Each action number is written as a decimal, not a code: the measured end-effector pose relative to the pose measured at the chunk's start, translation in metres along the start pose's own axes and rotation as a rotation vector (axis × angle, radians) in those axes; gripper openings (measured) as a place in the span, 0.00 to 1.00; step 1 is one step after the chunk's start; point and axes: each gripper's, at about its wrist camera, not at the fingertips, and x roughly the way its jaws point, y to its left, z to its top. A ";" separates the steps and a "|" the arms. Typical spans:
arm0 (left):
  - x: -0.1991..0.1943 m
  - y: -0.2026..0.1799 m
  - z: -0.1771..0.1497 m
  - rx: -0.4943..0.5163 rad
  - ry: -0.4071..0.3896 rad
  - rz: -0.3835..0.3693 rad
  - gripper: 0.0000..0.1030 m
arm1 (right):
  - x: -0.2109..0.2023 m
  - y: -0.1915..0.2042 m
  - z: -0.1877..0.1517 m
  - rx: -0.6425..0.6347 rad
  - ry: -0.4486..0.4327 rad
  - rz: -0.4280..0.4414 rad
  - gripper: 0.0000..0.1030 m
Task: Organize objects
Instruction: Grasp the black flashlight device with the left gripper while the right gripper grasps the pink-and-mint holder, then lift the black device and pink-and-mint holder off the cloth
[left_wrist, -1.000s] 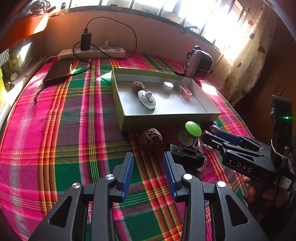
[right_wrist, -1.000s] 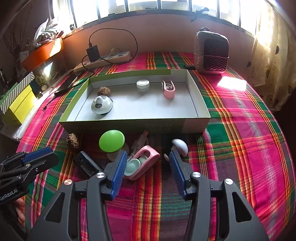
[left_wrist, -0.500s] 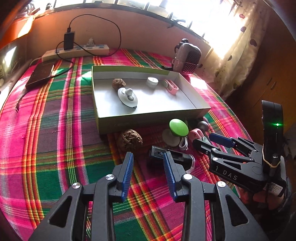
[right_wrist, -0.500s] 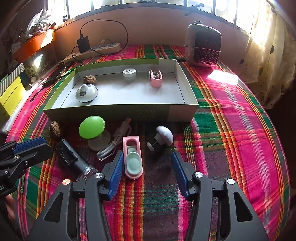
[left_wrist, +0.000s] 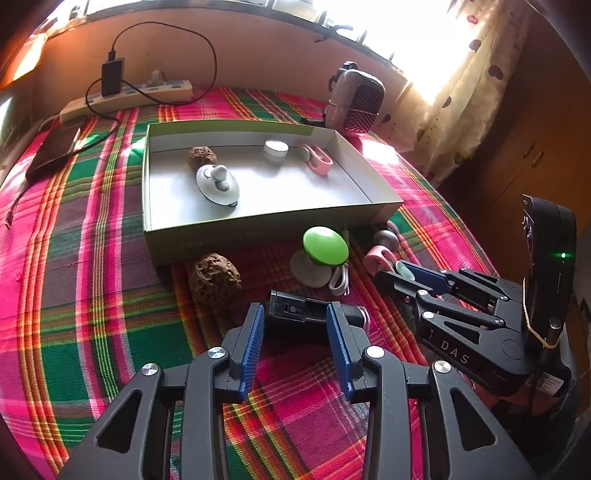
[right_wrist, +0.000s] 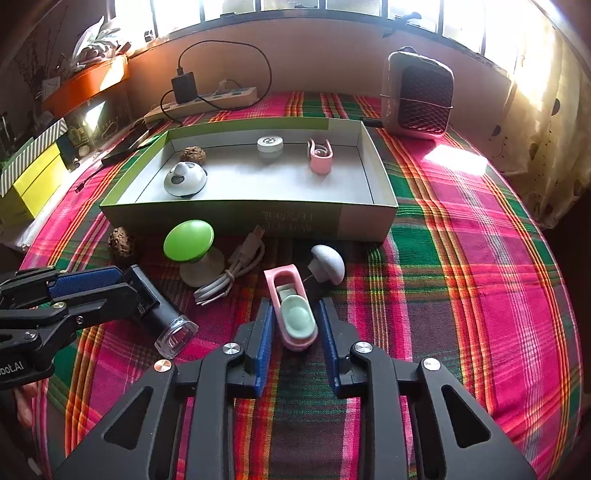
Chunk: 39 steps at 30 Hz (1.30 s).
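Observation:
A shallow green-edged box (left_wrist: 229, 236) (right_wrist: 236, 214) on the plaid cloth holds a walnut, a white knob toy, a white disc and a pink clip. In front of it lie a walnut (left_wrist: 214, 278), a green mushroom knob (right_wrist: 189, 240), a white cable (right_wrist: 229, 277), a grey mushroom knob (right_wrist: 328, 264), a pink-and-mint clip (right_wrist: 293, 314) and a black device with a clear cap (left_wrist: 310, 310) (right_wrist: 162, 314). My left gripper (left_wrist: 295, 317) is open with its blue pads on either side of the black device. My right gripper (right_wrist: 295, 325) is open around the pink-and-mint clip.
A small heater (right_wrist: 419, 96) stands behind the box on the right. A power strip with charger (right_wrist: 199, 99) and a dark phone (left_wrist: 55, 147) lie at the back left. Yellow boxes (right_wrist: 29, 181) sit at the far left; a curtain (left_wrist: 465, 92) hangs at the right.
Both grippers moved forward and down. The left now straddles the black device. The right has narrowed around the pink-and-mint clip.

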 end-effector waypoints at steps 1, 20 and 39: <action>0.000 -0.002 0.000 0.005 0.000 -0.003 0.31 | -0.001 -0.002 -0.001 0.001 0.001 0.006 0.19; -0.004 -0.035 -0.011 0.179 -0.003 -0.008 0.32 | -0.017 -0.019 -0.019 -0.005 -0.001 0.012 0.18; 0.020 -0.045 0.003 0.255 0.047 -0.077 0.36 | -0.023 -0.037 -0.028 0.029 -0.002 -0.002 0.18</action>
